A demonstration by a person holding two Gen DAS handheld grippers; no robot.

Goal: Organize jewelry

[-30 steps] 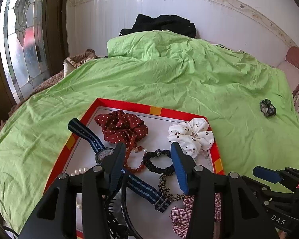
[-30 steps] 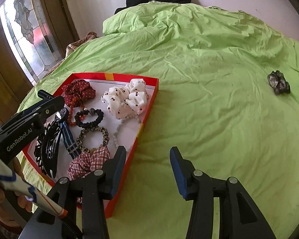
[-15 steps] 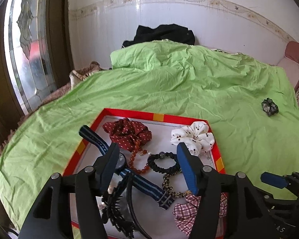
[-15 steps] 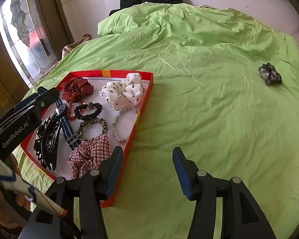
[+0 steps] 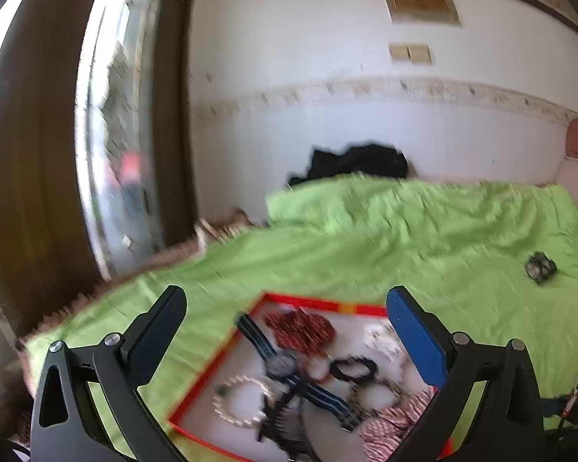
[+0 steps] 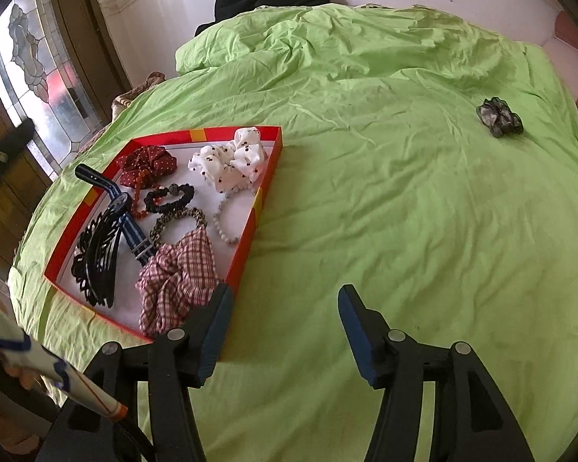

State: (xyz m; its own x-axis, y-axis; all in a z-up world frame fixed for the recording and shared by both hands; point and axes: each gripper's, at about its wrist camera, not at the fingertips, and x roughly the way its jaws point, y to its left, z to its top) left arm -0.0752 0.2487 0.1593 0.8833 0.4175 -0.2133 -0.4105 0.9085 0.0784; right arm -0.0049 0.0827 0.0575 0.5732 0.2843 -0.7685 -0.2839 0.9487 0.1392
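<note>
Both the left gripper [image 5: 287,327] and right gripper [image 6: 281,329] gape wide, empty. Judged next: the right should cross the bed [image 6: 404,192] to the dark scrunchie [image 6: 499,117], pinch its bulk, and carry it to the tray [image 6: 250,227].

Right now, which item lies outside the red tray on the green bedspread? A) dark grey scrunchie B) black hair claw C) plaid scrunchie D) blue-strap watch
A: the dark grey scrunchie lies alone on the green bedspread, far right of the red tray; the rest sit inside the tray.
</note>
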